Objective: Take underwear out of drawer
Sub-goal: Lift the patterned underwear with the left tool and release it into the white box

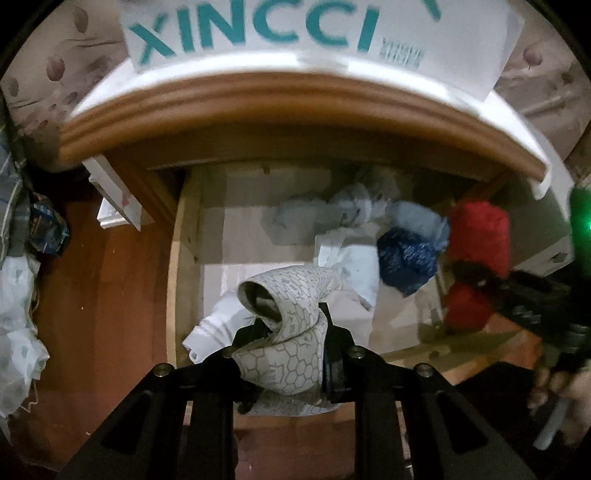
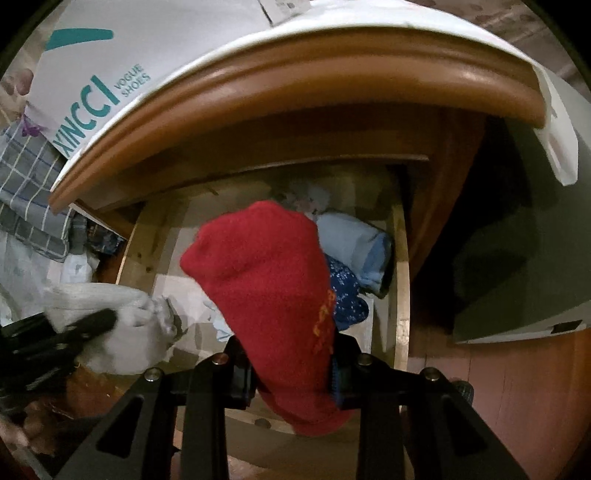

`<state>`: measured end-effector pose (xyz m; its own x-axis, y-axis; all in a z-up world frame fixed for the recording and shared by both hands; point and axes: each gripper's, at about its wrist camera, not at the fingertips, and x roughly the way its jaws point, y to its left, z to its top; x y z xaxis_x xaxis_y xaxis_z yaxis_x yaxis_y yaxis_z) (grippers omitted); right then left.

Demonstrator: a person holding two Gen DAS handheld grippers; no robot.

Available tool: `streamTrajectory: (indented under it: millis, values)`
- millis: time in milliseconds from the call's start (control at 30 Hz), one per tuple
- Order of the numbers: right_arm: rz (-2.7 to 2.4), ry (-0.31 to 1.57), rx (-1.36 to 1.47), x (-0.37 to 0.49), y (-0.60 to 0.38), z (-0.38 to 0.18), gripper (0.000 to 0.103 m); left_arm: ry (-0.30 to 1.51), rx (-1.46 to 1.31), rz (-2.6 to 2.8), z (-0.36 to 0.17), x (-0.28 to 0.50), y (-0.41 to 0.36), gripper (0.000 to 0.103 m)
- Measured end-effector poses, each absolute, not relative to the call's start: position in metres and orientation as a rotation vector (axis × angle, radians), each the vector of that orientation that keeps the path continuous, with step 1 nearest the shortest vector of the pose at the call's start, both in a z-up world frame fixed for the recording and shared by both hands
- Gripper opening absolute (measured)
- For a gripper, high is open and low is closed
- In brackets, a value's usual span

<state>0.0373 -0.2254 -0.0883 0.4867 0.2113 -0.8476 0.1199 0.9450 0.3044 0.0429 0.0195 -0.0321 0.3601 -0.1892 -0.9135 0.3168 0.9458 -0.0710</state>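
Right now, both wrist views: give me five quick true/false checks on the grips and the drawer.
1. The left hand-held gripper is shut on a pale garment with a honeycomb print. True.
2. The right hand-held gripper is empty. False: it is shut on a red garment.
3. The drawer is open, with clothes inside. True.
4. A dark blue speckled bundle lies in the drawer beside a light blue one. True.
5. The white box on top of the cabinet has red lettering. False: the lettering is teal.
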Motion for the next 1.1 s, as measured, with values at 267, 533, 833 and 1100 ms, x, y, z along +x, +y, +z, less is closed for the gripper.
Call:
streamTrajectory:
  millis: [267, 533, 833, 1100]
  values:
    - [0.041, 1.107, 0.364, 0.038, -0.225, -0.1, 0.029, 1.075, 0.093, -0.336, 0.025, 0.034, 0.035, 0.02]
    - [0.02, 1.13, 0.357, 0.039, -0.226, -0.106, 0.029, 0.976, 0.065, -0.367, 0.108, 0.037, 0.047, 0.02]
    - [0.005, 1.135, 0.359, 0.039, -0.227, -0.108, 0.029, 0.786, 0.061, -0.372, 0.23, 0.07, 0.042, 0.02]
    - [-0.005, 1.137, 0.362, 0.039, -0.231, -0.109, 0.029, 0.724, 0.116, -0.349, 0.257, 0.138, 0.009, 0.02]
